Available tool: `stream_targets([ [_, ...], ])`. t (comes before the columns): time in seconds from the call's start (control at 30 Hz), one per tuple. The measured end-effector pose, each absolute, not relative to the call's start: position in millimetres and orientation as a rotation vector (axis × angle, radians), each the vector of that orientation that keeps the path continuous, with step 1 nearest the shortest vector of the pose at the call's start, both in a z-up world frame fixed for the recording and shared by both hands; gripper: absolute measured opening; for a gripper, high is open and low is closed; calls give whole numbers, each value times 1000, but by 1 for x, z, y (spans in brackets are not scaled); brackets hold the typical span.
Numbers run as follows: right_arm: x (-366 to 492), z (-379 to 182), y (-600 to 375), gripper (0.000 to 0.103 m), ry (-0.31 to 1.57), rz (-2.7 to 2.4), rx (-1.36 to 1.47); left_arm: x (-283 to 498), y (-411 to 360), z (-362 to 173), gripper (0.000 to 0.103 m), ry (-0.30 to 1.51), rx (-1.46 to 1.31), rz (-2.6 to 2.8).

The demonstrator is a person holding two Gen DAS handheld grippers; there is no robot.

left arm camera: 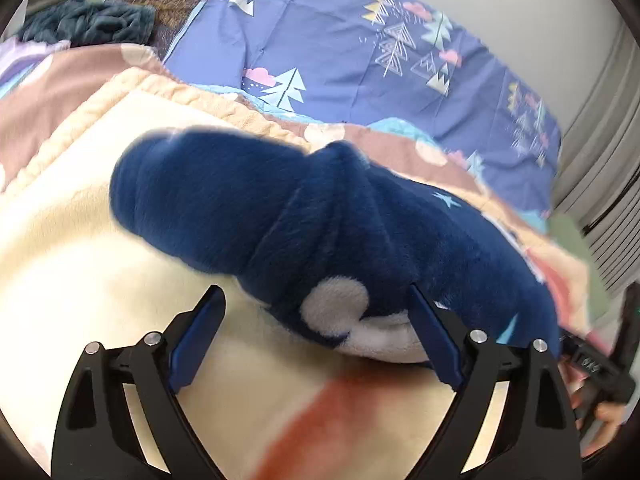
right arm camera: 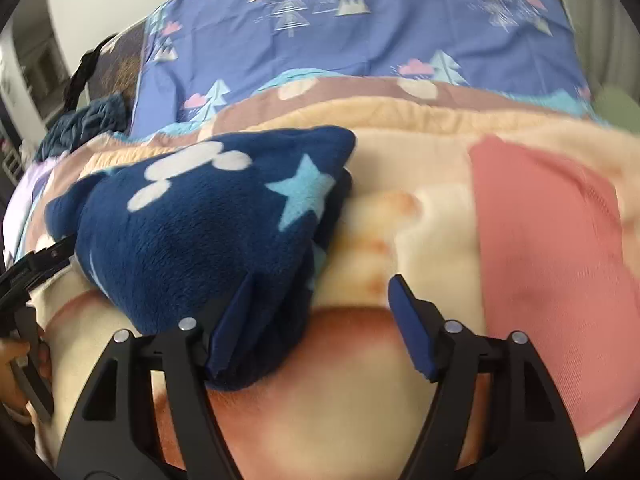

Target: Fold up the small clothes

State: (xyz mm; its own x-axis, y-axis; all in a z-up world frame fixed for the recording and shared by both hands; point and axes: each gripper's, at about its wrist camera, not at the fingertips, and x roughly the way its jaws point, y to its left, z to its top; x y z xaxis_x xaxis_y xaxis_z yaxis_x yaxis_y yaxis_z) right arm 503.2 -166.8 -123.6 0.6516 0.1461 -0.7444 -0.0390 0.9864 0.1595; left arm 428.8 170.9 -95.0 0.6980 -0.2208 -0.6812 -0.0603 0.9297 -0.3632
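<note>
The navy fleece garment [left arm camera: 320, 216] sits bunched in a thick lump on the cream blanket [left arm camera: 80, 260] spread over the bed, white blobs and pale blue stars showing on its pile. It looks soft, light and floppy, with a plush nap that should grip well under the pads but spring open when let go; its layers are bulky, so a hem or a corner edge is the place to pinch, not the fat middle.

The left gripper [left arm camera: 316, 320] has its fingers spread wide around the near end of the bundle. The right-hand finger touches the fleece, the other stands clear on the blanket, so nothing is clamped. From the other side, the right gripper [right arm camera: 320, 304] is also parted: the left finger lies against the garment's near corner, the right one well off over bare blanket. No hold there either.

Beyond, a blue sheet with trees [left arm camera: 360, 60] covers the far bed, and a teal cloth [left arm camera: 88, 24] lies crumpled at the far left.
</note>
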Motion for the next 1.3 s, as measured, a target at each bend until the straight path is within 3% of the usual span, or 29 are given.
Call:
stream_targets([
  [0.17, 447, -83, -167, 72, 718, 120, 64, 402, 141, -70, 91, 731, -178, -92],
  [0.27, 376, -70, -175, 87, 618, 181, 63, 354, 119, -48, 102, 604, -115, -176],
  [0.4, 289, -60, -188, 101, 519, 166, 11, 277, 91, -22, 102, 463, -105, -171],
  [0.6, 185, -33, -197, 101, 390, 41, -50, 197, 42, 12, 102, 447, -70, -82],
  [0.83, 109, -15, -203, 101, 388, 5, 4, 99, 10, 42, 102, 365, -36, -138],
  [1.03, 63, -10, -206, 101, 385, -3, 67, 42, -2, 46, 102, 394, -39, -230],
  [1.13, 52, -10, -206, 101, 384, -24, 72, 12, 1, 44, 102, 310, -43, -139],
  [1.3, 43, -12, -207, 101, 396, -30, 93, -1, -15, 38, 102, 356, 104, -32],
])
